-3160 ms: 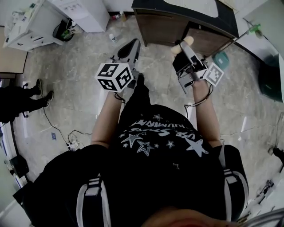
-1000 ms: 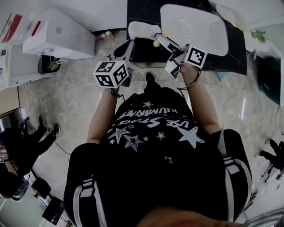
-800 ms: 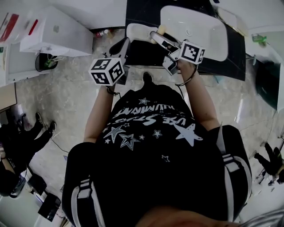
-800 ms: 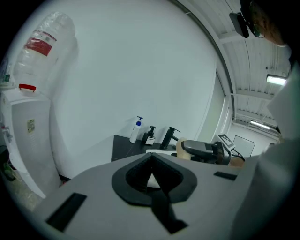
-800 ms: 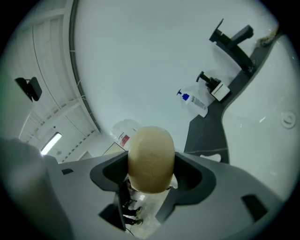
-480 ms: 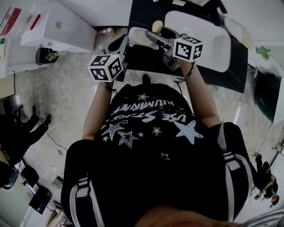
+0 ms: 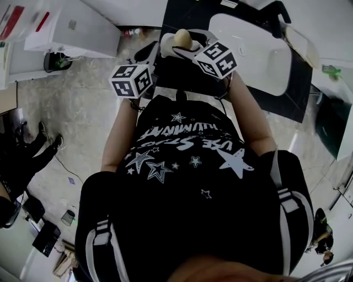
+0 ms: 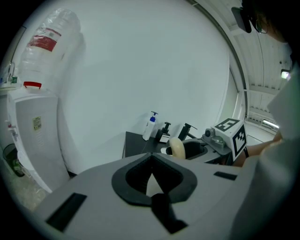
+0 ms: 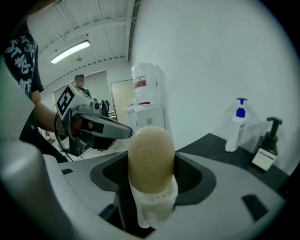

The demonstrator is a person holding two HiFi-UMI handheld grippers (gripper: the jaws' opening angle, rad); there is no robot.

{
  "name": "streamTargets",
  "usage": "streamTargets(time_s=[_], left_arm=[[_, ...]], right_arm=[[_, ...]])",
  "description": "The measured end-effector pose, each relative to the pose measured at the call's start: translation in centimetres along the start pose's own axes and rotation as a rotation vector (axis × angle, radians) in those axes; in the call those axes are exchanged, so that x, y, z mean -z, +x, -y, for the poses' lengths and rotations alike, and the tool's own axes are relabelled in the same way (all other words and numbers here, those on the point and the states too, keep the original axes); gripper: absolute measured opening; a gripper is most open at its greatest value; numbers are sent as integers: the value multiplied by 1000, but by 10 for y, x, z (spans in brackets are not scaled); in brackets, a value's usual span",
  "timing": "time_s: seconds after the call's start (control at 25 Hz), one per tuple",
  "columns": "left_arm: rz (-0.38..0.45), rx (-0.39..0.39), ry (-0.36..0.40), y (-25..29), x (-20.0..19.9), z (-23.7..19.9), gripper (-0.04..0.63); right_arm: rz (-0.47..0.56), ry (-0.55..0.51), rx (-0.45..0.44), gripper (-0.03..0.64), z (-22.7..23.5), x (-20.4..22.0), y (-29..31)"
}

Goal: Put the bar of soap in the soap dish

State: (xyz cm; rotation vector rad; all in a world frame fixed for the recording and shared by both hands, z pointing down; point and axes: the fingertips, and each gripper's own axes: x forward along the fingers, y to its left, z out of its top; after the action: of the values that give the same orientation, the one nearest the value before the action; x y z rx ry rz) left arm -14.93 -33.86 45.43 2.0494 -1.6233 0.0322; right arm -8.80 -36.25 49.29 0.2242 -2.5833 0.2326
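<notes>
"Soap bar [image 9: 151, 152], where is it sitting?"

"It is standing on end between the fingers of the right gripper [image 9: 151, 185], which are pressing on it from both sides. In the head view that gripper is holding it over the left end of the dark surface [image 7: 185, 14], above the white soap dish [image 7: 166, 42]. I cannot tell whether soap and dish are touching."

"And the left gripper [image 8: 153, 190]?"

"Its fingers are resting together with nothing between them. It is hanging just beside the surface's front edge and pointing toward the white wall."

"What is standing on the surface?"

"A white basin [image 7: 251, 49] is lying to the right of the dish. A pump bottle with a blue top [image 9: 236, 123] and dark dispensers [image 9: 271, 133] are standing at the back, against the wall."

"And the room?"

"A water cooler [image 8: 33, 140] carrying a big bottle is standing to the left of the surface, on a marbled floor [image 7: 77, 115]."
</notes>
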Motion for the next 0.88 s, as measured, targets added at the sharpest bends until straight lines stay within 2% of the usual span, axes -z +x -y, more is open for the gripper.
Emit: streamTargets(time_s=[0.44, 0.88], left_arm=[[-42, -26, -3, 14, 11, -10, 11], [-54, -33, 14, 16, 10, -14, 11]], right_arm=[[-164, -211, -73, 295, -7, 24, 23], [-239, -237, -167, 295, -7, 36, 25]])
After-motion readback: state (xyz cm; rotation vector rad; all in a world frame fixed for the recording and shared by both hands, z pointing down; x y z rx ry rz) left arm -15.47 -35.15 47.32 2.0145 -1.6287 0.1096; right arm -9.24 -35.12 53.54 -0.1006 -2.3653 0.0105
